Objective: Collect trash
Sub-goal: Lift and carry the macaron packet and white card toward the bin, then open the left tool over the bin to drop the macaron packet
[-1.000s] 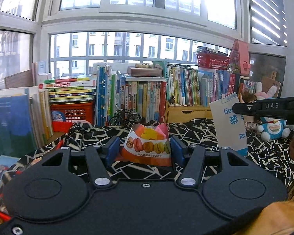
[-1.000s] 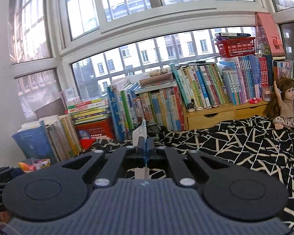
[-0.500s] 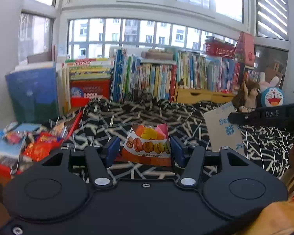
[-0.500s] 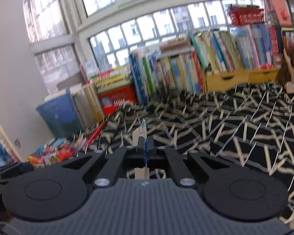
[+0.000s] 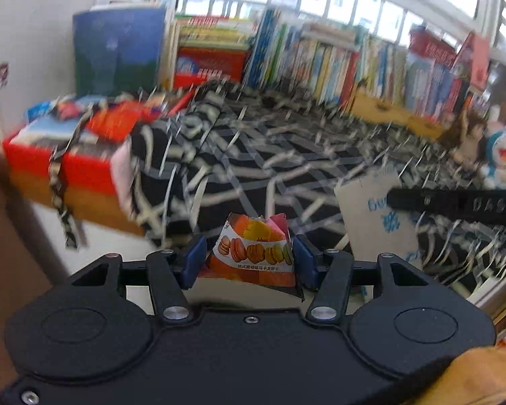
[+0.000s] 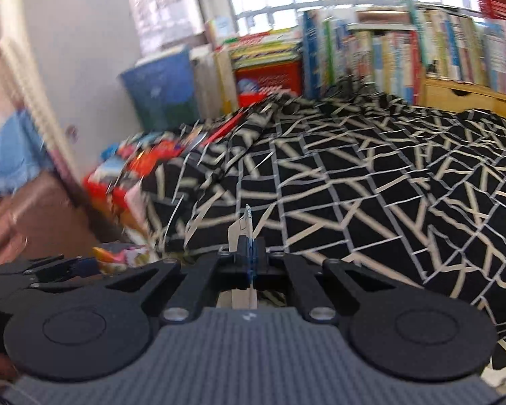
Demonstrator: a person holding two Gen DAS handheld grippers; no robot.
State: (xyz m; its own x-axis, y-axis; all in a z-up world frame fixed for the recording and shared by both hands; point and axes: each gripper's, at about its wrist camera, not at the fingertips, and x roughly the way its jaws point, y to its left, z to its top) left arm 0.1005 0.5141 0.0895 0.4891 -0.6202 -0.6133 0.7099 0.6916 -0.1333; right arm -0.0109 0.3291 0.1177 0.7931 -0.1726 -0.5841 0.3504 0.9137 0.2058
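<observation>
**Two light scraps in transit, neither held deep**

The left gripper (image 5: 249, 261) clamps a crinkled macaron snack wrapper (image 5: 253, 253) between its blue pads (image 5: 194, 261); the glossy foil bulges and could slide out if the squeeze eases. The right gripper (image 6: 251, 253) is closed tight on a thin, stiff white card packet (image 6: 241, 233), held edge-on, so a quick swing might twist it free. Both hang above the near edge of the soft black-and-white patterned blanket (image 6: 371, 185). No bin is visible.
</observation>
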